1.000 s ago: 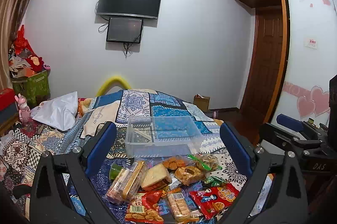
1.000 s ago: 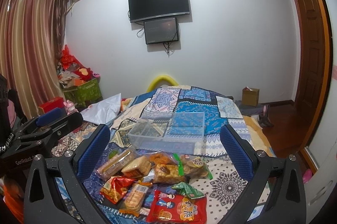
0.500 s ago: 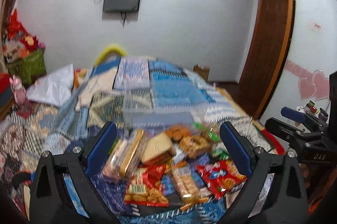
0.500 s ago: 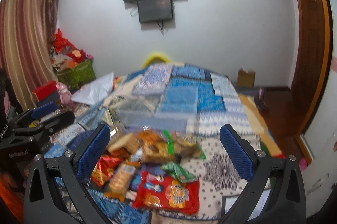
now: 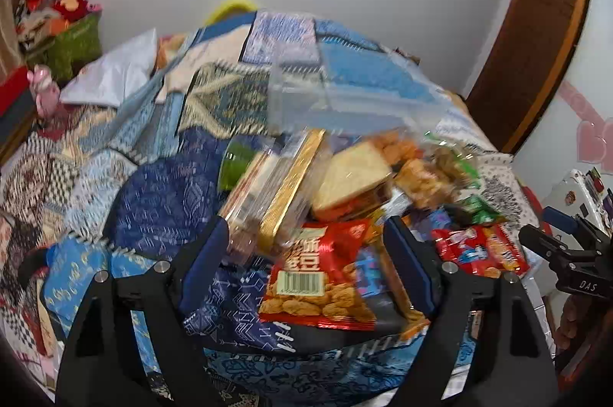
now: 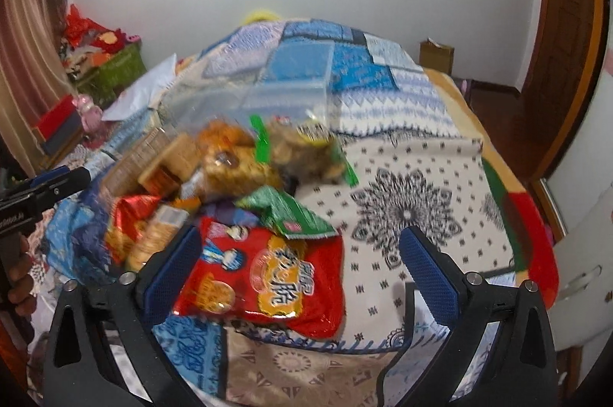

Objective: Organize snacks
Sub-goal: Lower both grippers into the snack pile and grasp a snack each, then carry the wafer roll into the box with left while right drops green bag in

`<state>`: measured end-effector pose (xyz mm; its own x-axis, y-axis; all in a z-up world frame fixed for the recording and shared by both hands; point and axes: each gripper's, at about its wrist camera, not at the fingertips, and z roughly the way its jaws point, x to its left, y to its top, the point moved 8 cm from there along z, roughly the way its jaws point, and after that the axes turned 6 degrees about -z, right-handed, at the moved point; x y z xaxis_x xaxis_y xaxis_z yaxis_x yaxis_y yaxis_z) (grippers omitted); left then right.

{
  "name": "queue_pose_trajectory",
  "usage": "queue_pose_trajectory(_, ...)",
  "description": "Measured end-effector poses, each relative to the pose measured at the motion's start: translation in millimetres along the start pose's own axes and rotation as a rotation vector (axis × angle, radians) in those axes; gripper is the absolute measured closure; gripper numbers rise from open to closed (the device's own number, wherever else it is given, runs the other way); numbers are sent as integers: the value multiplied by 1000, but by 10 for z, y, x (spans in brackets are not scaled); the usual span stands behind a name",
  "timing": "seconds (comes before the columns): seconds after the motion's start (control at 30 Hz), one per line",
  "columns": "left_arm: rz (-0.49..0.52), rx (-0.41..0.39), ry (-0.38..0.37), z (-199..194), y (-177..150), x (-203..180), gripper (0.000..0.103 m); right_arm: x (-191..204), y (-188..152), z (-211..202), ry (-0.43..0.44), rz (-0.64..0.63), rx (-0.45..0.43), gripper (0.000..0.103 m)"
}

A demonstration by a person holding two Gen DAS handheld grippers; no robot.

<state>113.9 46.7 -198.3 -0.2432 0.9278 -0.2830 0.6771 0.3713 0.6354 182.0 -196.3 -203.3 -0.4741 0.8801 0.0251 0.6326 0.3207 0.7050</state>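
A pile of snack packs lies on the patterned bedspread in front of a clear plastic box (image 5: 337, 100), which also shows in the right wrist view (image 6: 283, 92). My left gripper (image 5: 306, 261) is open, its blue fingers on either side of a red bag of fried snacks (image 5: 318, 276). Behind that bag lie a clear biscuit pack (image 5: 268, 184) and a wrapped sandwich (image 5: 352, 173). My right gripper (image 6: 299, 265) is open, over a red crisps bag (image 6: 264, 276) with a green packet (image 6: 287, 211) just beyond it.
The bed is covered by a patchwork spread (image 6: 402, 177). A white pillow (image 5: 115, 73) and cluttered shelves (image 5: 49, 20) are at the left. A wooden door (image 6: 563, 35) is at the right. Each view shows the other hand-held gripper at its edge.
Both grippers have dropped and moved forward toward the snack pile, tilting down. The snacks now fill the space between the fingers. Both stay open.
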Motion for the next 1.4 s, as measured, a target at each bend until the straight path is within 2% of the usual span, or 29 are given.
queue_pose_trajectory(0.13, -22, 20, -1, 145, 22, 61, 26, -49, -9, 116, -7, -2, 15, 9)
queue_pose_trajectory(0.4, -6, 15, 22, 382, 216, 159, 26, 9, 74, 367, 37, -23, 42, 25)
queue_pose_trajectory(0.63, -2, 72, 29, 643, 245, 251, 45, 17, 17, 556, 103, 13, 90, 42)
queue_pose_trajectory(0.77, 12, 76, 31, 723, 258, 246, 46, -8, -8, 588, 130, 44, 97, 44)
queue_pose_trajectory(0.83, 15, 85, 42, 783, 266, 247, 45, -13, -8, 576, 145, 56, 92, 48)
queue_pose_trajectory(0.97, -14, 101, 13, 875, 310, 284, 45, -27, 17, 568, 175, 87, 80, 54)
queue_pose_trajectory(1.03, -26, 106, 1, 926, 332, 299, 50, -29, 30, 552, 175, 92, 71, 56)
queue_pose_trajectory(1.1, -20, 108, 6, 937, 327, 296, 55, -22, 51, 534, 170, 89, 63, 62)
queue_pose_trajectory(1.27, 13, 98, 35, 872, 295, 292, 61, -25, 109, 453, 155, 79, 43, 65)
queue_pose_trajectory(1.4, -4, 89, 25, 758, 274, 285, 63, -47, 171, 378, 143, 74, 19, 65)
